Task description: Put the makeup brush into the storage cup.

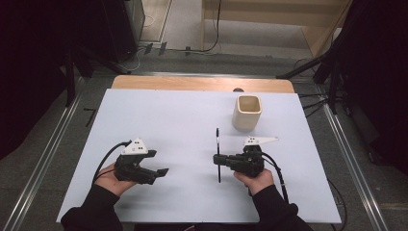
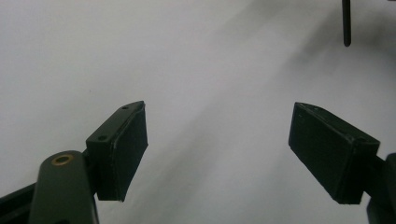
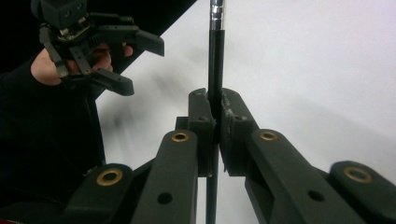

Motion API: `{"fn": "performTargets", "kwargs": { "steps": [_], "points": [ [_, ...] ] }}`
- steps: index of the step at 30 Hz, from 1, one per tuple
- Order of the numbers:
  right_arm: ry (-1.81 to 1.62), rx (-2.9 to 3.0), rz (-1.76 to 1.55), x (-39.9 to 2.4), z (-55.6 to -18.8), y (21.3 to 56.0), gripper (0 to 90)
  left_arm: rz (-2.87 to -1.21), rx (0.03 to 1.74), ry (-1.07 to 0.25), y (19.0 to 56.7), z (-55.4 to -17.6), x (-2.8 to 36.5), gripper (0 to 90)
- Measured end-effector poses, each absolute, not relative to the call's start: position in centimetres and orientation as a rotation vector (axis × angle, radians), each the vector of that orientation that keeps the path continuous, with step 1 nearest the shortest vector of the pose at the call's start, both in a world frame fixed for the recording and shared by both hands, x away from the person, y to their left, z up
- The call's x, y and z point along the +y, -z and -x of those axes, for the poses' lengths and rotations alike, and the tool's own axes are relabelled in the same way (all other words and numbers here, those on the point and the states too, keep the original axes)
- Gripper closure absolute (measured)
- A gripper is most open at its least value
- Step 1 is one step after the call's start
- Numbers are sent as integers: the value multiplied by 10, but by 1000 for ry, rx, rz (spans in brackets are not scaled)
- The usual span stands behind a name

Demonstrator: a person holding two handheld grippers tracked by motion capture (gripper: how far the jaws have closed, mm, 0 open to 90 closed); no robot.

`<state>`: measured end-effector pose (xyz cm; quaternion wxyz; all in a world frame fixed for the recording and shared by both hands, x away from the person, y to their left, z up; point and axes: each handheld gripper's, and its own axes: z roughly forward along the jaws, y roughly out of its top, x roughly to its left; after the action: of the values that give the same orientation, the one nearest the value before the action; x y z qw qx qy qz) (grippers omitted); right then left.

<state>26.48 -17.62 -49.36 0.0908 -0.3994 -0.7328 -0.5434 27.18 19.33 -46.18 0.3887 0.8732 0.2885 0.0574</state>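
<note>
A white counter (image 1: pixel 183 120) is sitting in a dim room. The right claw (image 1: pixel 220 160) is clamping a thin black pen (image 1: pixel 218 144) mid-shaft, just above the surface near a cream cup (image 1: pixel 247 113). The left claw (image 1: pixel 161 172) is hanging wide open, empty. Keeping the pen upright should help it drop into the cup cleanly.

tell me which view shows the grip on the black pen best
The right gripper view: the right gripper has both pads closed on the black pen, seen close. The high view shows the whole pen held flat above the table, small. The left gripper view catches just one end of it.
</note>
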Motion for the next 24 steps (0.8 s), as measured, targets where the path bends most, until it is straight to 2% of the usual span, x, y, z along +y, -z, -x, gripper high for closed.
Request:
{"fn": "performTargets", "kwargs": {
  "steps": [24],
  "points": [
    [1649, -2200, 1267, -218, -268, 471, 857, -2218, 755, -128, 463, -272, 195, 213]
  ]
}}
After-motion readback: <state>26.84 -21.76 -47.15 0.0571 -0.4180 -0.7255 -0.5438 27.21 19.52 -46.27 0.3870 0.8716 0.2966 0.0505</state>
